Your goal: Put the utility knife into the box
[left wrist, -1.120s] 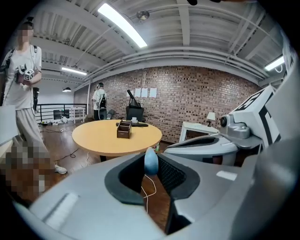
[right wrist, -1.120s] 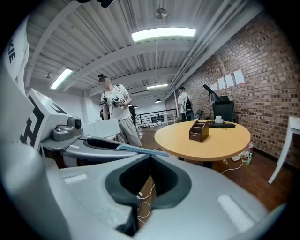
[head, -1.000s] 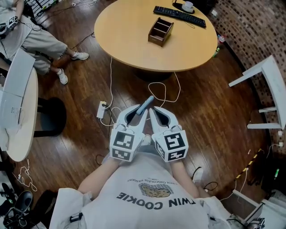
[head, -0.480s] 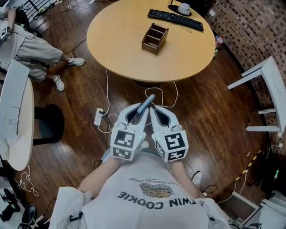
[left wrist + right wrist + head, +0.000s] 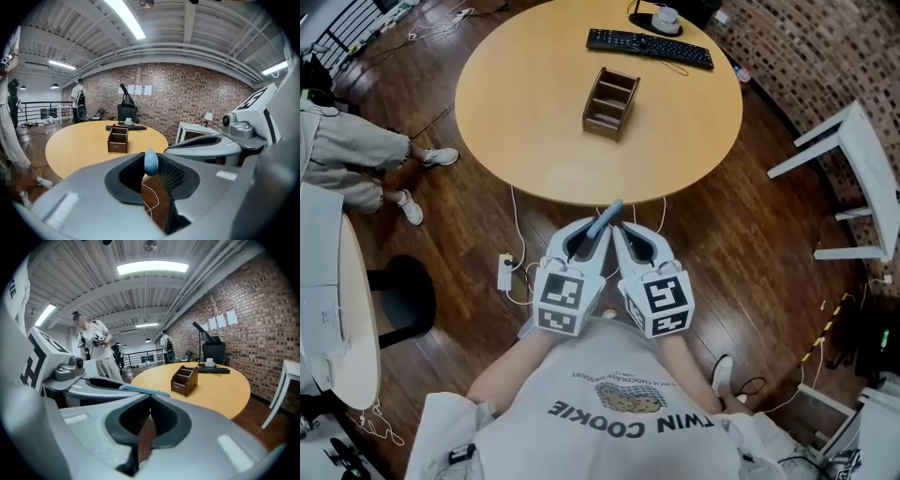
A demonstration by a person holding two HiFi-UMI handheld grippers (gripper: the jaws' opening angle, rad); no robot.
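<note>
Near the person's chest, the left gripper (image 5: 586,242) pinches the blue utility knife (image 5: 606,219), which points toward the far round table (image 5: 516,112). Just right of it, the right gripper (image 5: 630,240) has its jaws pressed together on nothing. The wooden box (image 5: 610,102) stands on that table, well apart from the knife.

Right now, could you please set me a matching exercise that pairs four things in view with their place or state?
Things:
1. utility knife
2. box
3. keyboard
4. right tool

Places or states:
A. at the far edge of the round table
B. shut, with nothing in it
C. gripped in the left tool
D. near the middle of that table

Pairs: 1-C, 2-D, 3-A, 4-B.
</note>
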